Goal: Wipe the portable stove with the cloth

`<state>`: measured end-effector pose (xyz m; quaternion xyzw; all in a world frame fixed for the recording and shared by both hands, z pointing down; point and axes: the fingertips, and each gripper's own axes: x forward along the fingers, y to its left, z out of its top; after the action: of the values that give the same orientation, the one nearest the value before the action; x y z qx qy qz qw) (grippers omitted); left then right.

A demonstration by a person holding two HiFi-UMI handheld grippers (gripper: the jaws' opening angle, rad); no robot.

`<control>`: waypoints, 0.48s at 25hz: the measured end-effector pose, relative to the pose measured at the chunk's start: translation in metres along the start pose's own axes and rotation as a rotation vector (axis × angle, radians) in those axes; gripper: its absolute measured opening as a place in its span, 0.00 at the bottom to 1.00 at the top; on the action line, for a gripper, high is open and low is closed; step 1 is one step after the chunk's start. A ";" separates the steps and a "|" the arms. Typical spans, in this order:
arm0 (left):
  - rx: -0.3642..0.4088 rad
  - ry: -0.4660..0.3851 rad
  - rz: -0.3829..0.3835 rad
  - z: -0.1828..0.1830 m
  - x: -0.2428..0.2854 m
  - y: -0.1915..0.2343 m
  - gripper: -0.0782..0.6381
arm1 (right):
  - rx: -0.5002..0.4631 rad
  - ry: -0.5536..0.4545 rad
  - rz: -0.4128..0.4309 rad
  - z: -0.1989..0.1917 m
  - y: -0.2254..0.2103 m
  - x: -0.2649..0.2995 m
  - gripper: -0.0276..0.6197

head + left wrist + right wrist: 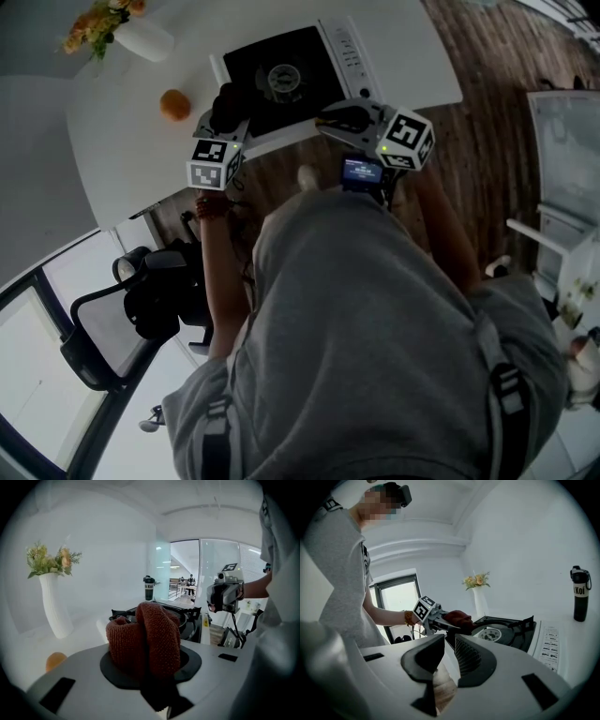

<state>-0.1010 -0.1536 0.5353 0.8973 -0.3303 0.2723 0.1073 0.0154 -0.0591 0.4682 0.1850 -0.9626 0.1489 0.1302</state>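
Note:
The portable stove [281, 80] is black with a white control strip and sits on the white table [122, 159]. My left gripper [227, 120] is shut on a bunched rust-brown knitted cloth [145, 639], which hangs at the stove's near left corner, just in front of the burner grate [190, 620]. In the right gripper view the cloth [459, 617] pokes out of the left gripper [440, 623] beside the stove [501, 632]. My right gripper [449, 656] hovers at the stove's near right edge [339, 118], its jaws nearly together with nothing between them.
A white vase of flowers [141, 37] and an orange [174, 104] stand left of the stove. A black bottle [580, 592] stands behind it. A black office chair [141, 300] is below the table's near edge, over wooden floor.

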 end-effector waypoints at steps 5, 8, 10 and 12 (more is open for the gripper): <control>0.055 0.022 -0.041 -0.007 -0.006 -0.012 0.29 | -0.004 0.020 0.030 -0.002 0.005 0.010 0.17; 0.124 0.025 -0.003 -0.004 -0.016 -0.014 0.29 | 0.013 -0.016 0.038 0.008 0.004 0.013 0.17; 0.128 -0.039 0.029 0.010 -0.032 -0.016 0.29 | 0.064 -0.085 0.023 0.026 -0.001 0.009 0.17; 0.132 -0.129 0.001 0.030 -0.047 -0.029 0.29 | 0.123 -0.156 0.023 0.047 -0.004 0.003 0.19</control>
<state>-0.0992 -0.1180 0.4840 0.9179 -0.3186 0.2351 0.0263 0.0049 -0.0794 0.4269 0.1927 -0.9610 0.1941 0.0415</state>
